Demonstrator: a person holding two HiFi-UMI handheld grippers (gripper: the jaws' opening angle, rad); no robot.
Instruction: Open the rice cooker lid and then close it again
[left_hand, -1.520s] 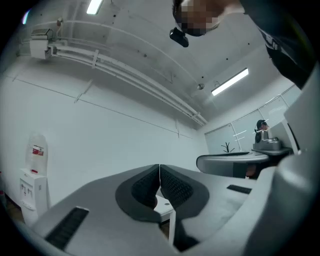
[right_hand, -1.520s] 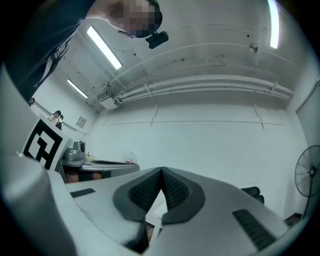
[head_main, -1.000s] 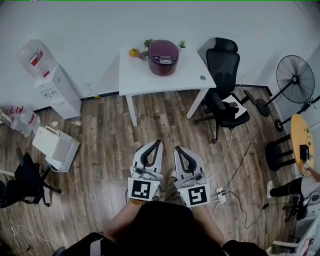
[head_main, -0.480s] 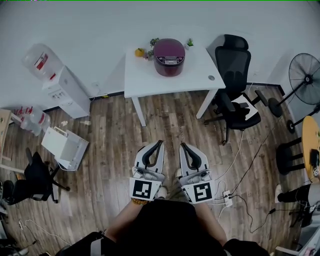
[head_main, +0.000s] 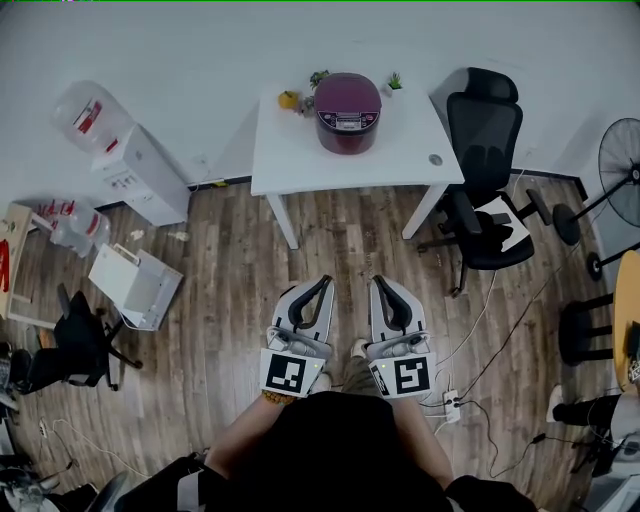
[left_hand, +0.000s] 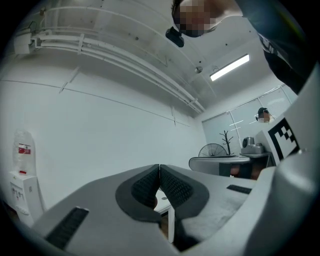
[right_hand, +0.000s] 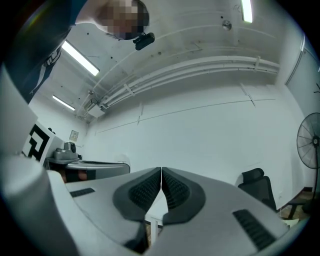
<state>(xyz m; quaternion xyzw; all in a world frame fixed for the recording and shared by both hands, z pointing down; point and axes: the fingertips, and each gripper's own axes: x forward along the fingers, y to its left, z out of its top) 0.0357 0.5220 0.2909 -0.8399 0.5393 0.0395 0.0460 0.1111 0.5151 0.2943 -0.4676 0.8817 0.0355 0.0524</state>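
A maroon rice cooker (head_main: 348, 112) with its lid down stands at the back of a white table (head_main: 300, 160) by the wall, in the head view. My left gripper (head_main: 326, 281) and right gripper (head_main: 377, 281) are held side by side over the wooden floor, well short of the table. Both are shut with nothing between the pads. In the left gripper view the left gripper (left_hand: 159, 167) shows its pads pressed together, a white table leg (left_hand: 171, 227) below them. The right gripper (right_hand: 161, 171) looks the same in its own view.
A black office chair (head_main: 488, 190) stands right of the table. A water dispenser (head_main: 140, 175) and an open white box (head_main: 138, 286) are at the left. A power strip (head_main: 447, 402) and cables lie on the floor at my right. A standing fan (head_main: 625, 170) is far right.
The table and rice cooker have shifted right and slightly down in the head view as I moved across the floor towards them. Both grippers stay shut and side by side.
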